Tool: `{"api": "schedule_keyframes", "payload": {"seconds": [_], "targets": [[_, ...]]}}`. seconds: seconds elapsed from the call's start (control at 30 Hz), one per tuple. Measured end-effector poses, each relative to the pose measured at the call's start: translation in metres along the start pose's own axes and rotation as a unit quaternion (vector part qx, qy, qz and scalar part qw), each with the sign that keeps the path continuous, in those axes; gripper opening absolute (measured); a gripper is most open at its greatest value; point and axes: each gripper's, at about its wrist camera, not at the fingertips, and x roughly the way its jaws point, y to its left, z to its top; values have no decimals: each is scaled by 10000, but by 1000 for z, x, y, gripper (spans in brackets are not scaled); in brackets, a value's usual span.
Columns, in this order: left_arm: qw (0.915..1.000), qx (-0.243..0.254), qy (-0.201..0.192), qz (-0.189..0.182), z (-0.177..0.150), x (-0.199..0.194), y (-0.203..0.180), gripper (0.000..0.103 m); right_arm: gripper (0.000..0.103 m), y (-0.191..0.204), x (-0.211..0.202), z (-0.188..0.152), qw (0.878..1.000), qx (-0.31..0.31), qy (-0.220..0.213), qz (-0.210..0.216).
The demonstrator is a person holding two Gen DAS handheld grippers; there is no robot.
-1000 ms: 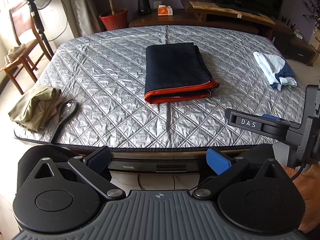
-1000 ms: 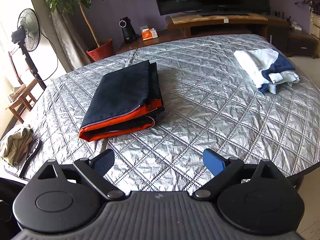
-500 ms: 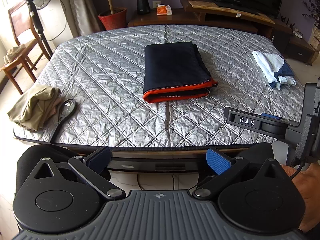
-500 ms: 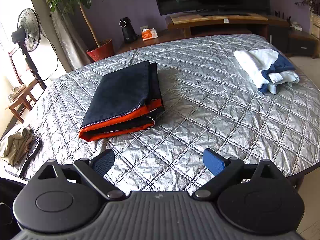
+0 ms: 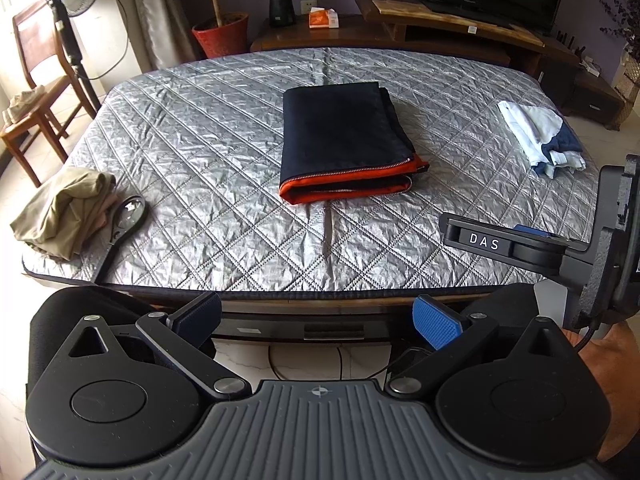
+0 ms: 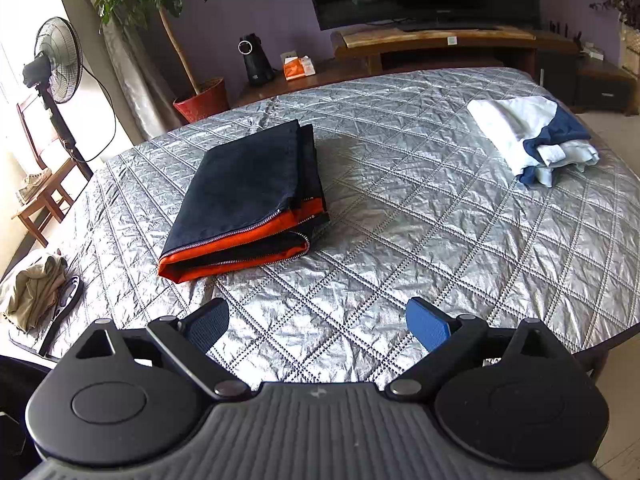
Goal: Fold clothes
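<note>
Left wrist view: left gripper [image 5: 316,320] held short of the bed [image 5: 200,160] edge, jaws released, nothing between them. Folded jacket [image 5: 340,140] flat at bed centre. Khaki garment [image 5: 60,208] at near-left corner; white-blue pile [image 5: 540,136] at right.

Right wrist view: right gripper [image 6: 318,326] above near bed [image 6: 440,240] edge, jaws released, empty. Jacket [image 6: 244,196] ahead-left, apart from both grippers.

I count three garments: one folded navy-orange jacket [image 5: 344,142], one white-blue pile [image 5: 538,136], one khaki heap [image 5: 64,208]; two grippers.
</note>
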Motion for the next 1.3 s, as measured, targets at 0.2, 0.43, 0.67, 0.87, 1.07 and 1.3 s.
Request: {"api": "schedule_keyframes", "payload": {"seconds": [0.2, 0.43, 0.67, 0.87, 1.07, 1.3], "targets": [[10000, -15, 2, -12, 0, 0, 1, 103, 94, -1, 0, 0, 10000, -6, 1, 3], [10000, -17, 7, 1, 0, 0, 0, 103, 94, 0, 0, -1, 10000, -16, 3, -2], [10000, -6, 18, 18, -1, 2, 0, 103, 94, 0, 0, -2, 10000, -24, 9, -2], [10000, 7, 23, 20, 0, 3, 0, 103, 94, 0, 0, -2, 10000, -25, 19, -1], [10000, 14, 28, 22, 0, 3, 0, 103, 94, 1, 0, -2, 10000, -42, 34, -8], [10000, 18, 31, 11, 0, 4, -1, 103, 94, 3, 0, -1, 10000, -66, 57, -21]]}}
